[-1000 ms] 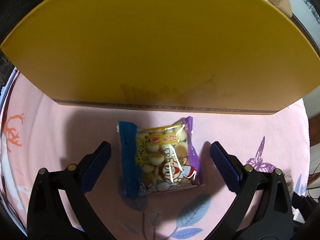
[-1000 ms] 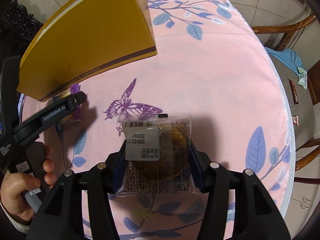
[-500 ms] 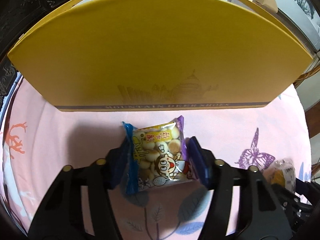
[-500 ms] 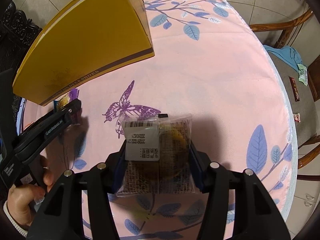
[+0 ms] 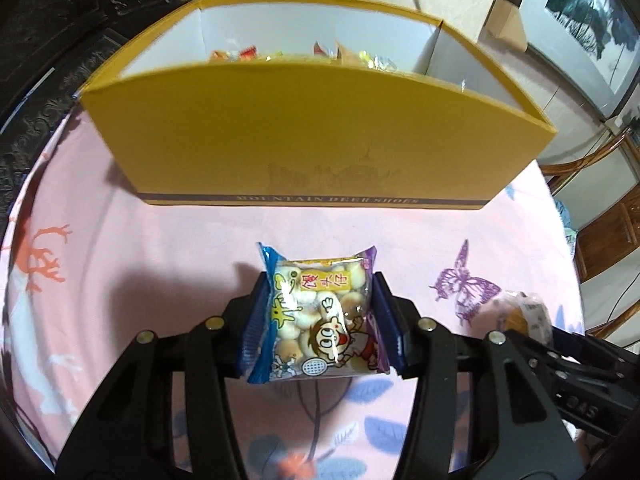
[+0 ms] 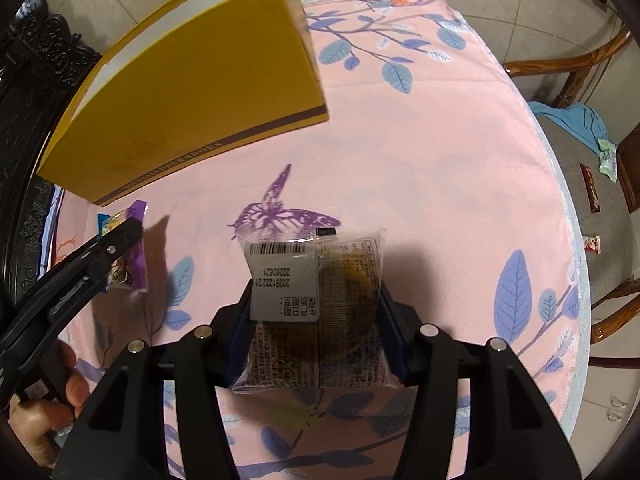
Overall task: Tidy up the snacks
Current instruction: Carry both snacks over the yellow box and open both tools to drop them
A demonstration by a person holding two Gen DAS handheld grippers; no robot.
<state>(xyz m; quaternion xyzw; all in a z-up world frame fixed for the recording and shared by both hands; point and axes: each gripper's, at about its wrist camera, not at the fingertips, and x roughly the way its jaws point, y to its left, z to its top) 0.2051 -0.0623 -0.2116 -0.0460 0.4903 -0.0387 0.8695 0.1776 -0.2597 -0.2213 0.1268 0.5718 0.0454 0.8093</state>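
Closing left fingers (image 5: 320,320) on biscuit bag (image 5: 316,320) — box (image 5: 312,136) contents visible | right fingers (image 6: 314,320) clenched on cake packet (image 6: 316,304)

A: What do the tools look like?
B: Both the left gripper (image 5: 322,322) and right gripper (image 6: 316,332) are matte black plastic, with forked arms, round silver screws and ribbed blue pads lining the jaws.
A: Any markings?
B: Faint embossed lettering along one arm, too blurred to read.
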